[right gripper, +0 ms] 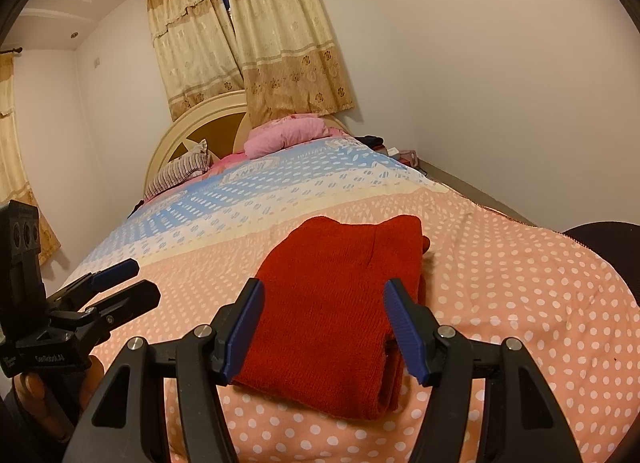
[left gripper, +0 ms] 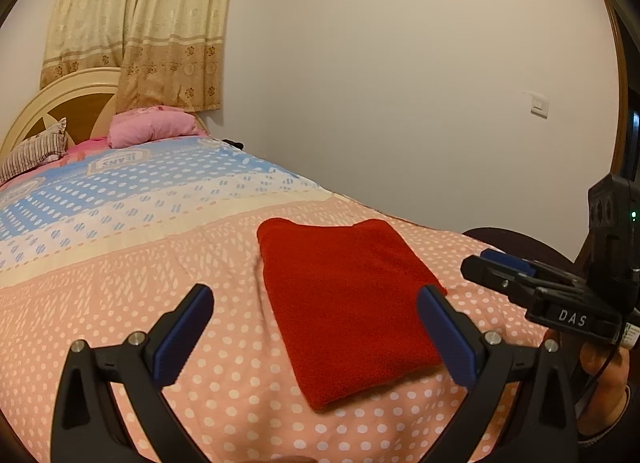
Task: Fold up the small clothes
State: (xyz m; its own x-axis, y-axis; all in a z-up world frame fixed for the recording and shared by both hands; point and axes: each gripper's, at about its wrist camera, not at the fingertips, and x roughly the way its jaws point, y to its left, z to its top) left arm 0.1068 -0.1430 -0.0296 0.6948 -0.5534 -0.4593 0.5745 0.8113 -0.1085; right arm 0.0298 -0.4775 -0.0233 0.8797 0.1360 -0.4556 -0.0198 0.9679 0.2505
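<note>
Already squared up, the red knit garment (left gripper: 348, 307) lies flat on the dotted bedspread (left gripper: 140, 295). From the left wrist, my left gripper (left gripper: 316, 327) hangs wide open and empty, the cloth low between its fingers and nearer the right-side pad. From the right wrist, my right gripper (right gripper: 322, 327) stands partly open, holding nothing, the garment's near end between its pads. I judge it soft, light and limp; best pinched at a layered edge or corner.
</note>
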